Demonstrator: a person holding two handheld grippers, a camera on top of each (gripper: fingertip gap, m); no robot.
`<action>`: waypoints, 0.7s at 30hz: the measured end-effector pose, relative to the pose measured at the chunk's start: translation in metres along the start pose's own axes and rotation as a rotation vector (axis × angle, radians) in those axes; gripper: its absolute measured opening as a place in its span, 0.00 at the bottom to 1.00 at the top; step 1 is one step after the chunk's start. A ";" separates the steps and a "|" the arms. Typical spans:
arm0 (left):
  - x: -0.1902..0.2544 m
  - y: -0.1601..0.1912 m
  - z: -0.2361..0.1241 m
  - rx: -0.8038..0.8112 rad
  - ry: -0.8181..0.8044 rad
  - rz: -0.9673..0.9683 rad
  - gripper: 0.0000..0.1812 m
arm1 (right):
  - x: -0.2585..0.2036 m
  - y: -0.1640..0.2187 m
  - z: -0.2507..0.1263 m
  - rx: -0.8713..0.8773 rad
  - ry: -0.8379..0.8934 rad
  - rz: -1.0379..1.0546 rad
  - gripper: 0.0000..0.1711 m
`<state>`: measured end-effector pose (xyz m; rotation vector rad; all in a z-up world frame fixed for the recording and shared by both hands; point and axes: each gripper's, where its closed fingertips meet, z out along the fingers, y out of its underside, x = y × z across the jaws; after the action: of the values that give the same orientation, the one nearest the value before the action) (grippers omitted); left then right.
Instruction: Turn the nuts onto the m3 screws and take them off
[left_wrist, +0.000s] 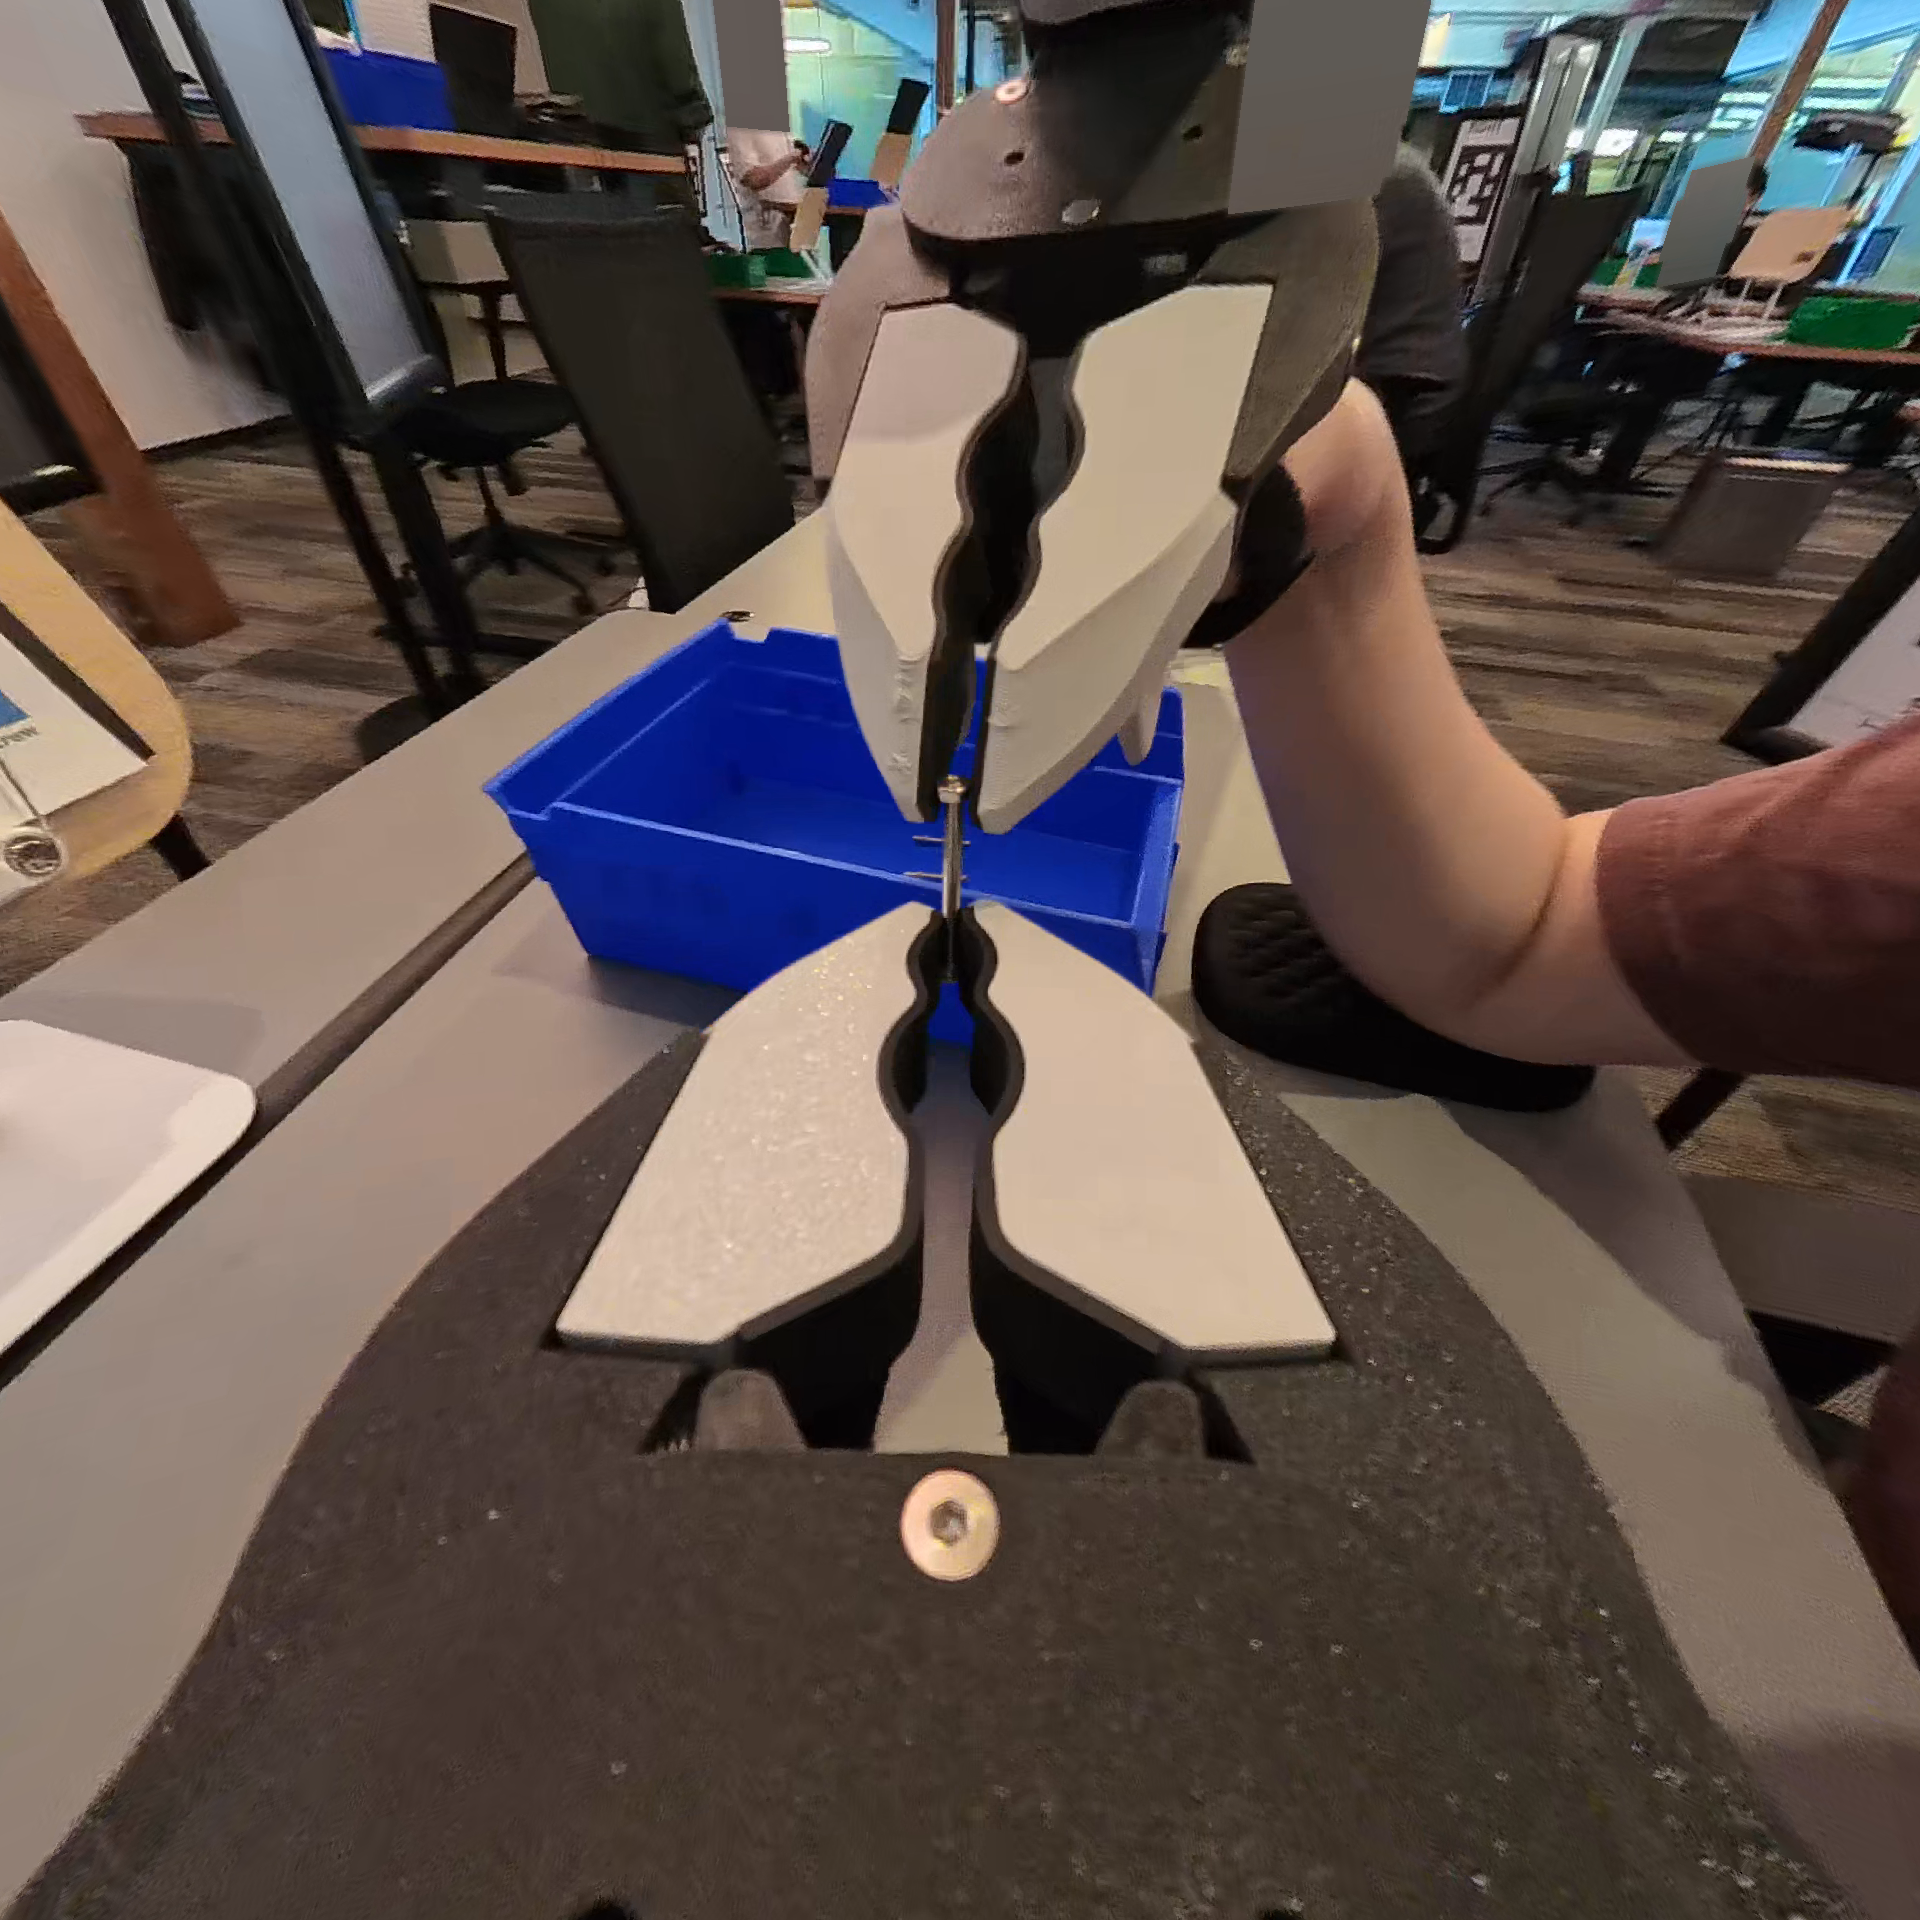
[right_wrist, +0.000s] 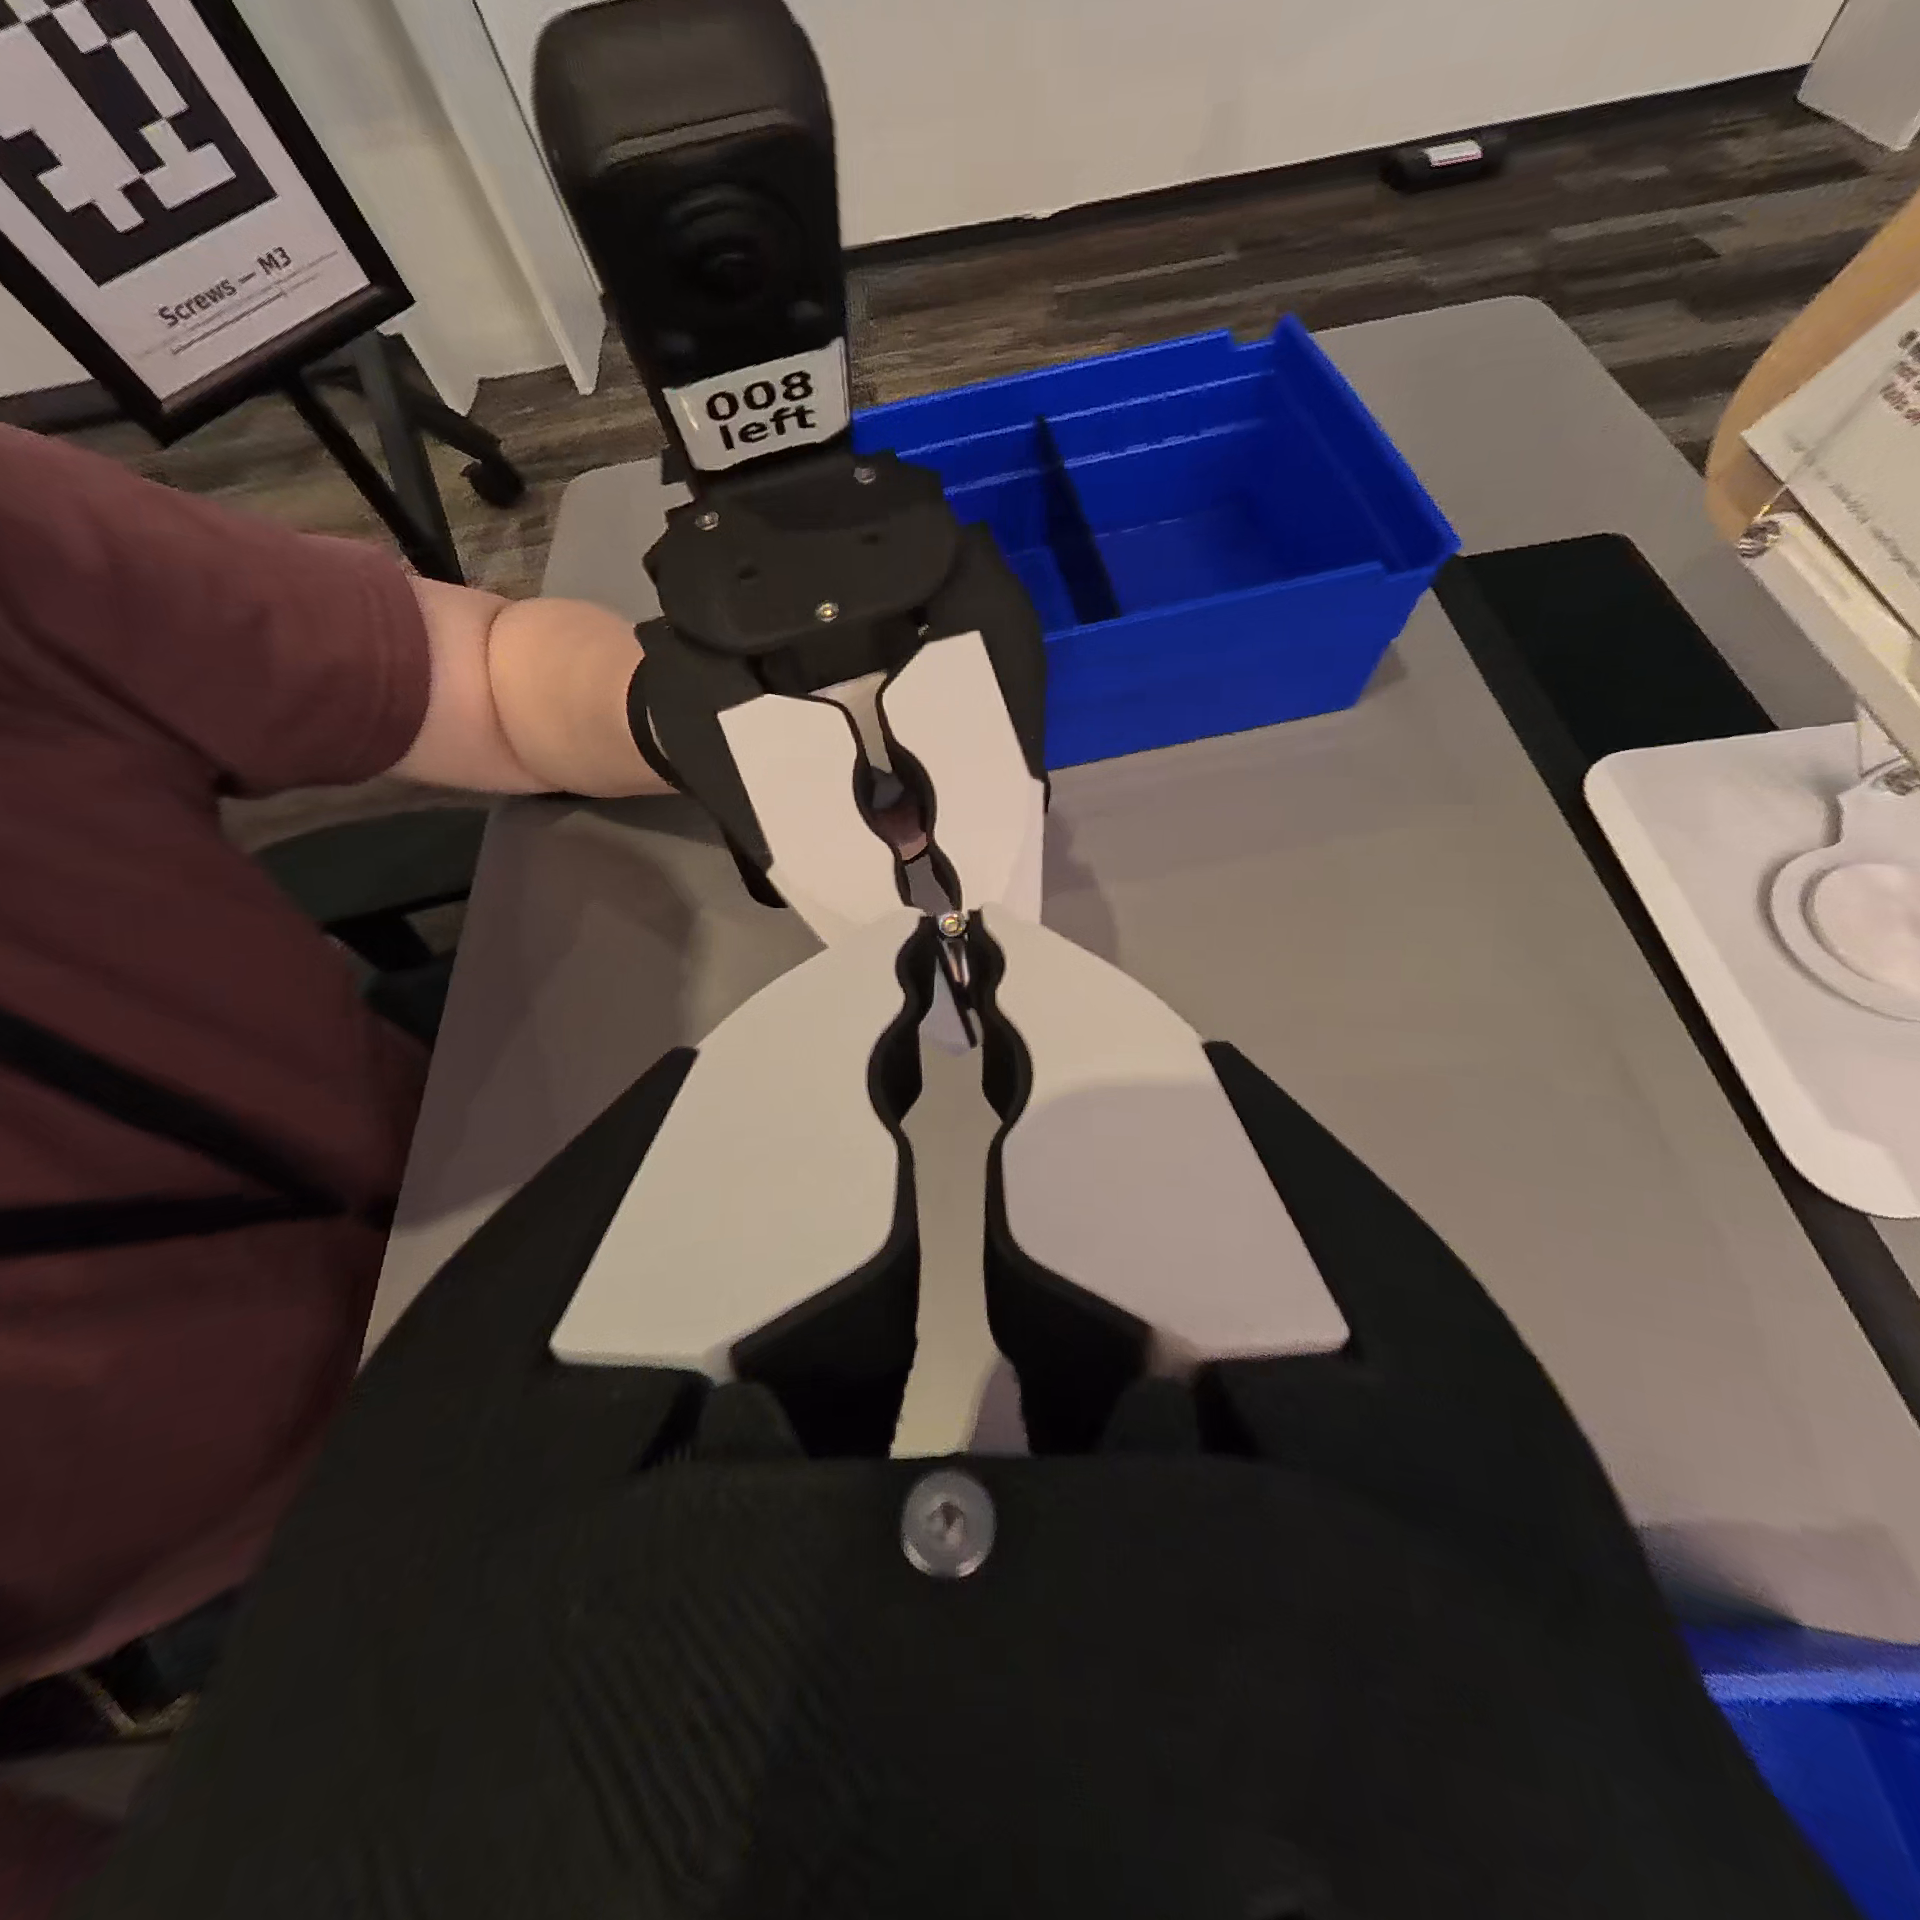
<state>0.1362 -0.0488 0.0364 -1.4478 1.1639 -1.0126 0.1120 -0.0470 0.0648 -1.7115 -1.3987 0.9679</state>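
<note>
A thin M3 screw (left_wrist: 950, 883) stands between the two grippers above the grey table (left_wrist: 364, 935). My left gripper (left_wrist: 950, 916) is shut on the screw's lower end, which sits in the first notch of its pads. My right gripper (left_wrist: 950, 816) comes down from above and is shut on a small nut (left_wrist: 951, 793) at the screw's upper end. In the right wrist view the nut (right_wrist: 948, 921) sits at the tips of my right gripper (right_wrist: 951, 925), tip to tip with the left gripper (right_wrist: 930, 902). The screw shaft (right_wrist: 956, 966) shows through the gap.
A blue divided bin (left_wrist: 644, 831) stands just behind the grippers, and also shows in the right wrist view (right_wrist: 1382, 582). A white tray (right_wrist: 1662, 935) lies to one side. A black wrist pad (left_wrist: 1351, 1018) lies under the person's forearm (left_wrist: 1455, 883). A second blue bin (right_wrist: 1829, 1766) is near my right gripper. Left and right tips are no more than a few centimetres apart.
</note>
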 end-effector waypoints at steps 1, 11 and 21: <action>0.000 0.000 0.000 -0.007 -0.005 0.011 0.01 | 0.000 0.000 0.000 -0.004 0.002 -0.007 0.04; 0.021 -0.014 -0.005 0.070 0.144 -0.019 0.01 | -0.017 -0.002 -0.009 0.034 -0.069 -0.225 0.14; 0.031 -0.016 -0.005 0.087 0.206 -0.030 0.01 | -0.028 -0.013 -0.012 0.128 -0.154 -0.245 0.08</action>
<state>0.1401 -0.0796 0.0535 -1.3192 1.2310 -1.2407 0.1133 -0.0736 0.0848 -1.3593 -1.5680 1.0429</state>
